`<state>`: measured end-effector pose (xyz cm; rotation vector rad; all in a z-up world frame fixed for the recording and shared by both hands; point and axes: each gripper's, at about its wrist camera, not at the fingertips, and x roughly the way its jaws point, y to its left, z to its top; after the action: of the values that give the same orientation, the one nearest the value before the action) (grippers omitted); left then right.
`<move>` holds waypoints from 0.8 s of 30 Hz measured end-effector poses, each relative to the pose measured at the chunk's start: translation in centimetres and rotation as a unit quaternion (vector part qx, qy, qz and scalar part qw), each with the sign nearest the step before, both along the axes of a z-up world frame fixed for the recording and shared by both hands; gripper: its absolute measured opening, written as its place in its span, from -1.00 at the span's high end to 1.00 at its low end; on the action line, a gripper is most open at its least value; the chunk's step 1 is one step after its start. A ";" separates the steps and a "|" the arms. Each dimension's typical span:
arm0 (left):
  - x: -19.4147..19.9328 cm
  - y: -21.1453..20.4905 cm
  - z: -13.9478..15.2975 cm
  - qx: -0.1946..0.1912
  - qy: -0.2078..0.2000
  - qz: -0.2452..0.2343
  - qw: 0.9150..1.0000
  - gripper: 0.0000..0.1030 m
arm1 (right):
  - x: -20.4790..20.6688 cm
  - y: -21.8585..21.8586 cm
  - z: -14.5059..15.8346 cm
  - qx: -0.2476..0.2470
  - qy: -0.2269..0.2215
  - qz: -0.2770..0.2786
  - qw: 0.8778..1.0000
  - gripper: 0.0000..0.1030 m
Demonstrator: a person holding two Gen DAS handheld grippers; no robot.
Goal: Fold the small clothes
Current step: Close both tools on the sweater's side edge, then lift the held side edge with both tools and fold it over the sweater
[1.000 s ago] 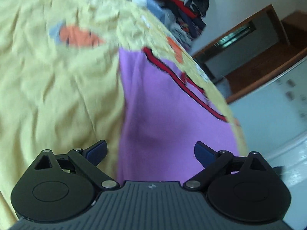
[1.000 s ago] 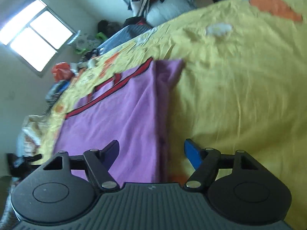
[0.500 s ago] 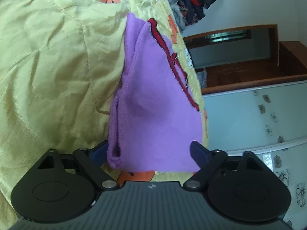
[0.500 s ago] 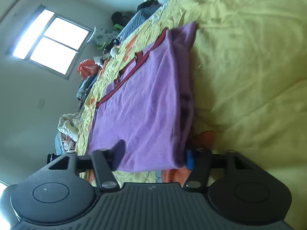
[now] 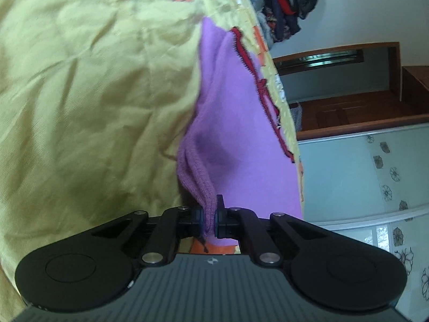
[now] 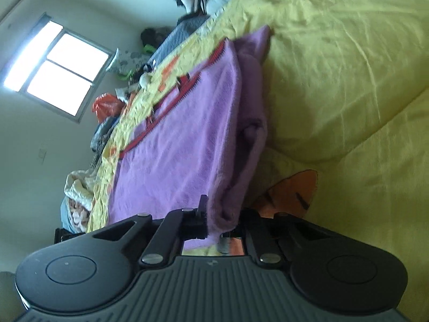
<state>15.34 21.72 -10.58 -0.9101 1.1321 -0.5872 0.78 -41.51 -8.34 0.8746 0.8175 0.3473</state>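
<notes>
A small purple knit garment with red trim lies on a yellow bedspread. My left gripper is shut on a bunched corner of the garment's near edge. In the right wrist view the same purple garment lies spread out, with a folded edge along its right side. My right gripper is shut on the garment's other near corner; the cloth covers its right fingertip.
The yellow bedspread has orange cartoon prints. A pile of clothes sits at the far end of the bed. More clutter and an orange bag lie beyond the garment. A wooden doorway and a window show.
Both grippers were open around the garment's near edge; now both have shut on its corners, bunching the cloth between the fingers.
</notes>
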 end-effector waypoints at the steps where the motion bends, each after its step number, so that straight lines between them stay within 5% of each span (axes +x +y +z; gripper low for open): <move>1: -0.2 0.1 0.5 -0.002 -0.008 0.000 1.000 0.87 | -0.2 0.0 0.4 0.002 -0.007 -0.004 1.000 0.91; 14: -3.1 0.5 4.1 0.006 -0.052 0.003 0.999 0.88 | -5.1 1.1 6.2 -0.003 -0.079 -0.016 0.997 0.94; 24: -3.4 1.6 0.5 0.009 -0.023 0.014 1.000 0.88 | -4.8 -1.1 0.5 0.031 -0.007 -0.059 0.998 0.90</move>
<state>11.94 23.28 -10.04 -0.8909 1.0808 -0.5712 -3.99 -42.64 -7.82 0.9728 0.7409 0.2760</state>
